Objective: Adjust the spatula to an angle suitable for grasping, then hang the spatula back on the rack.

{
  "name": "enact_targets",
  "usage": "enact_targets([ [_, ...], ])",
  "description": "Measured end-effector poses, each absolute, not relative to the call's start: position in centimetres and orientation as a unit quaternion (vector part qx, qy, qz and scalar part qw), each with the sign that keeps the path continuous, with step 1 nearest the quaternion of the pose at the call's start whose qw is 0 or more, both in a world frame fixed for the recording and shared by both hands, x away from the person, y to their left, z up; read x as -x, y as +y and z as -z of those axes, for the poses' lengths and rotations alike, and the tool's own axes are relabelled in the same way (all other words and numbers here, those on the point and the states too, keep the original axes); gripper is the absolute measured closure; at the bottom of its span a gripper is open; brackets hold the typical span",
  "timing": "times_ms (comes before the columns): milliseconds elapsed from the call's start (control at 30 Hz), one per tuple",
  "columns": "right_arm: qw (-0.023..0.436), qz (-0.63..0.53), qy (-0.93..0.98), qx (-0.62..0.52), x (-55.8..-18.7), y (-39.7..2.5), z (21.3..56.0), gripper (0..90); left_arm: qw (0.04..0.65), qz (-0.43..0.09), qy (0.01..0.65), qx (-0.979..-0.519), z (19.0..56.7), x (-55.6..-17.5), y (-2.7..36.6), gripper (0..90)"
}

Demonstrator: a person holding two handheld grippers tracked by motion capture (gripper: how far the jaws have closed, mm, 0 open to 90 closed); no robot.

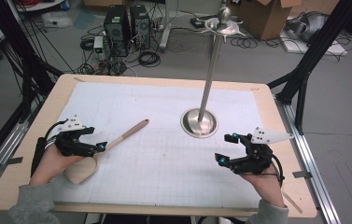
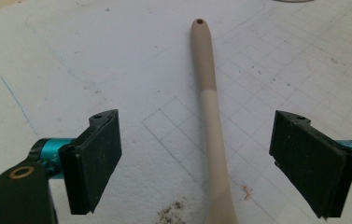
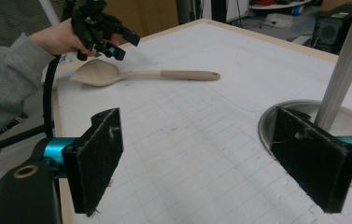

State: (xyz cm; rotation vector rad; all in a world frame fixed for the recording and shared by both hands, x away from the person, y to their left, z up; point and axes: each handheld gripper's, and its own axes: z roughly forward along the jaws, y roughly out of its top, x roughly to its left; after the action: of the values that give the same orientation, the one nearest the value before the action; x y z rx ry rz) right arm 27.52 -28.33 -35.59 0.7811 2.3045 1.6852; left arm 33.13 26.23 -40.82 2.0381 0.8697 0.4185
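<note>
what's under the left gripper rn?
The wooden spoon lies on the white grid mat under the open left gripper, its handle running between the jaws in the left gripper view. In the high view, the hand covers part of the bowl.

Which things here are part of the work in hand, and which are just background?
In the work:
wooden spoon
left gripper, open over the spoon's handle

Lying about:
metal stand
right gripper, open, holding nothing
computer towers on the floor
cardboard box

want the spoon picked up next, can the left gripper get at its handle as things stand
Probably yes: the left gripper is open, its fingers either side of the wooden spoon handle, nothing between.
</note>
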Motion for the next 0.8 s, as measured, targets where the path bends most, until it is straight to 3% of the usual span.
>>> enact_targets([
  [433,0.093,-0.570,0.773,-0.263,-27.5,-28.5,35.5,16.6,0.418,-0.157,0.332,-0.831,41.2,-33.2,25.0,20.4],
  [800,0.094,-0.576,0.770,-0.258,-27.2,-28.9,35.3,16.6,0.409,-0.167,0.356,-0.824,41.9,-33.7,25.0,21.9],
])
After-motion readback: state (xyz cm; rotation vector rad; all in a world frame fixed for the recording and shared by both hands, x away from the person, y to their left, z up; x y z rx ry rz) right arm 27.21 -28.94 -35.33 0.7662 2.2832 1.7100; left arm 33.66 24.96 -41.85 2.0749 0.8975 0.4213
